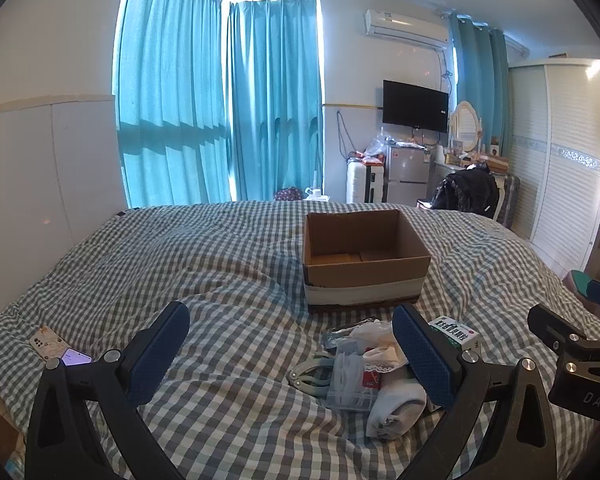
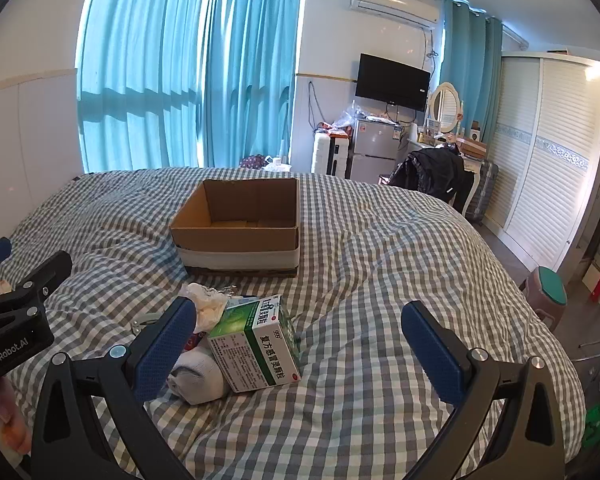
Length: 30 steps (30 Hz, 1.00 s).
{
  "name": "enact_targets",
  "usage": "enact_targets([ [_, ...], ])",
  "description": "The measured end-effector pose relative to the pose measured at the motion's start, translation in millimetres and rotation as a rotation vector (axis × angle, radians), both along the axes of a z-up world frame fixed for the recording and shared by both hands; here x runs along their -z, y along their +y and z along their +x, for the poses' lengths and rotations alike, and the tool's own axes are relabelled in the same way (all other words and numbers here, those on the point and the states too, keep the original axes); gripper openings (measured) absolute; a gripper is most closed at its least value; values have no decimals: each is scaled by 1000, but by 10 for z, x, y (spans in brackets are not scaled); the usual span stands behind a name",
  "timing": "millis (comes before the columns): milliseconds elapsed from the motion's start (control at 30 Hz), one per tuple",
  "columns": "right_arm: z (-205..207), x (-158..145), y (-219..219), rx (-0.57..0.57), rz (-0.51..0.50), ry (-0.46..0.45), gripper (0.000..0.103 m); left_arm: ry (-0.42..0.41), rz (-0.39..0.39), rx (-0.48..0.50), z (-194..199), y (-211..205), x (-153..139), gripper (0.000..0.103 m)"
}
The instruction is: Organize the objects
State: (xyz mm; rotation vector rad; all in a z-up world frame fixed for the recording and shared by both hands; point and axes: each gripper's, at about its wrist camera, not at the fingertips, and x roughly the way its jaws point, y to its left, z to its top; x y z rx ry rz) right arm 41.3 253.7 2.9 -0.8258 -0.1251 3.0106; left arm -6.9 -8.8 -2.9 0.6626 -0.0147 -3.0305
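An open, empty cardboard box (image 1: 364, 258) (image 2: 240, 226) stands on the checked bed. In front of it lies a small pile: a green and white medicine box (image 2: 260, 346) (image 1: 458, 334), a rolled white sock (image 2: 198, 378) (image 1: 396, 404), crumpled white cloth (image 2: 208, 304) (image 1: 380, 342), a clear plastic case (image 1: 348, 376) and pale green clippers (image 1: 310, 374). My left gripper (image 1: 290, 346) is open and empty, above the bed just left of the pile. My right gripper (image 2: 300, 340) is open and empty, with the medicine box by its left finger.
Two phones (image 1: 62, 350) lie on the bed at the left. The checked bedspread (image 2: 380, 260) is wrinkled. Past the bed are blue curtains, a small fridge (image 2: 374, 152), a chair with a black jacket (image 2: 432, 174), a white wardrobe (image 2: 548, 168) and a stool (image 2: 550, 296).
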Motion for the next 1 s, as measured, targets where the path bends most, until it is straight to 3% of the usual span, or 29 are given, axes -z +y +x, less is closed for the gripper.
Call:
enact_targets([
  [1000,36,-55,-88,-12,15,8,103,-9,0,9,16,16,-11,103],
])
